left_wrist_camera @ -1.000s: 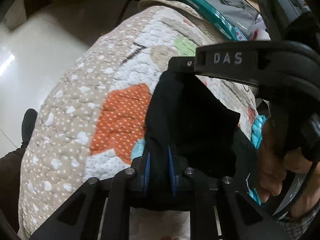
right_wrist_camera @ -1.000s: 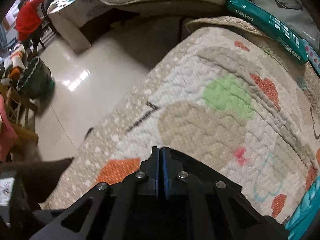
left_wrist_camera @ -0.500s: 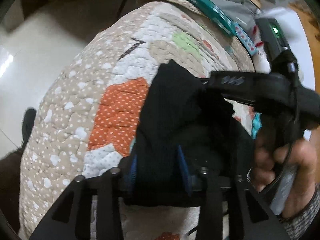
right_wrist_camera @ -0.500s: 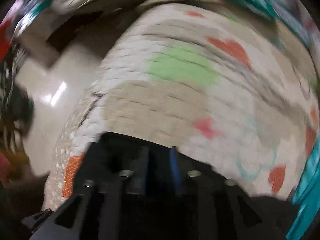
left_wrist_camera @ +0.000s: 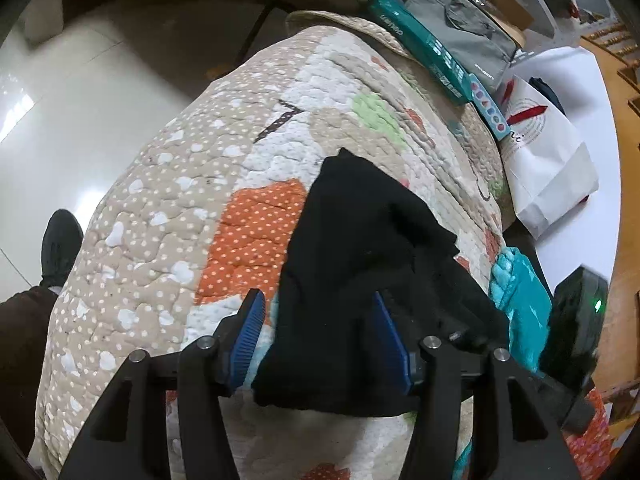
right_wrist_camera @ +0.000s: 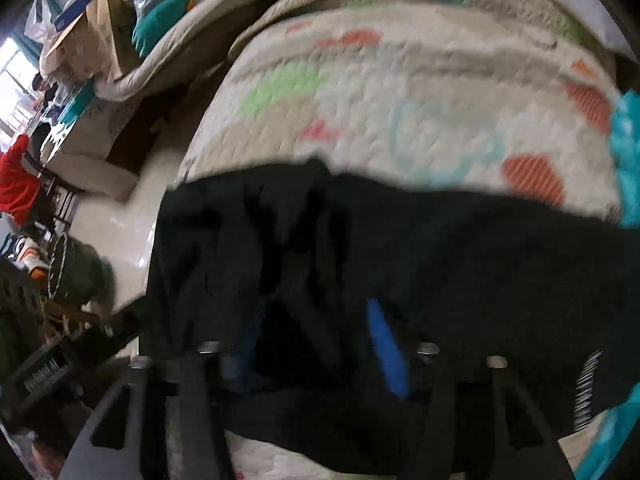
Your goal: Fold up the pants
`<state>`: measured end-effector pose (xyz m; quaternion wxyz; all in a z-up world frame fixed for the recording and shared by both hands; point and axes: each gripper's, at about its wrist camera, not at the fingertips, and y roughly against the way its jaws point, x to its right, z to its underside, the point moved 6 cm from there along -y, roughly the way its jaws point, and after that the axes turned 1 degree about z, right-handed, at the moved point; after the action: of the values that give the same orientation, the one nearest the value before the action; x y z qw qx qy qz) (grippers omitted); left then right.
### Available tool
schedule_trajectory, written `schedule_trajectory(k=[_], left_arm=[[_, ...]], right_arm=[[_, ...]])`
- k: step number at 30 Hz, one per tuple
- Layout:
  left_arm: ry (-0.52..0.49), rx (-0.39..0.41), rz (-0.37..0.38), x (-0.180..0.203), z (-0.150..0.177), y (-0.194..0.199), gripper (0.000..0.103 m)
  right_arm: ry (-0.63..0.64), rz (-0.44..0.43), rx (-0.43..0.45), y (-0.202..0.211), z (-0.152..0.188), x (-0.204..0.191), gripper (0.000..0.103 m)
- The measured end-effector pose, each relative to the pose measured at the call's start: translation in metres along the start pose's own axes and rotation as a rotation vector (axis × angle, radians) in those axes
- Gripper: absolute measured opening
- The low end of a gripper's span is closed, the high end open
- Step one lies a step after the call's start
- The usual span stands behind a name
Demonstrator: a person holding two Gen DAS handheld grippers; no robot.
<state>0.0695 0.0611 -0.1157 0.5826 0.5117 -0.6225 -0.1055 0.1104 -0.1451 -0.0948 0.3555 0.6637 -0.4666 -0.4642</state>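
The black pants (left_wrist_camera: pixel 360 264) lie bunched on the patterned quilt (left_wrist_camera: pixel 160 200). My left gripper (left_wrist_camera: pixel 320 336) is open, its blue pads (left_wrist_camera: pixel 250 328) spread to either side of the near end of the cloth, not pinching it. In the blurred right wrist view the pants (right_wrist_camera: pixel 360 240) spread across the foreground over the quilt (right_wrist_camera: pixel 400 100). My right gripper (right_wrist_camera: pixel 316 340) is open, with one blue pad (right_wrist_camera: pixel 386 344) showing over the black cloth.
A teal box (left_wrist_camera: pixel 424 48), a grey bag (left_wrist_camera: pixel 464 28) and a white paper bag (left_wrist_camera: pixel 548 168) sit at the quilt's far edge. Teal fabric (left_wrist_camera: pixel 520 296) lies right of the pants. Glossy floor (left_wrist_camera: pixel 60 120) drops off at the left.
Both grippers have opened and let go of the black pants, which now rest on the quilt. The right gripper has left the left wrist view and swung over the cloth.
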Motion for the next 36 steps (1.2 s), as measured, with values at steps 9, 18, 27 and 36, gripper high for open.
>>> schedule_trajectory(k=[9, 18, 27, 36], left_arm=[[0.025, 0.013, 0.0, -0.007, -0.001, 0.005, 0.055], [-0.002, 0.001, -0.019, -0.002, 0.002, 0.0, 0.055], [-0.035, 0.047, -0.076, -0.006, -0.003, 0.006, 0.055], [-0.161, 0.083, -0.088, 0.011, 0.005, 0.012, 0.055]], right_arm=[[-0.095, 0.016, 0.009, 0.013, 0.008, 0.024, 0.008], [-0.036, 0.056, 0.144, 0.038, -0.001, 0.001, 0.042], [-0.001, 0.112, 0.114, 0.005, 0.018, 0.005, 0.062], [-0.231, 0.082, 0.216, 0.077, 0.041, 0.066, 0.065]])
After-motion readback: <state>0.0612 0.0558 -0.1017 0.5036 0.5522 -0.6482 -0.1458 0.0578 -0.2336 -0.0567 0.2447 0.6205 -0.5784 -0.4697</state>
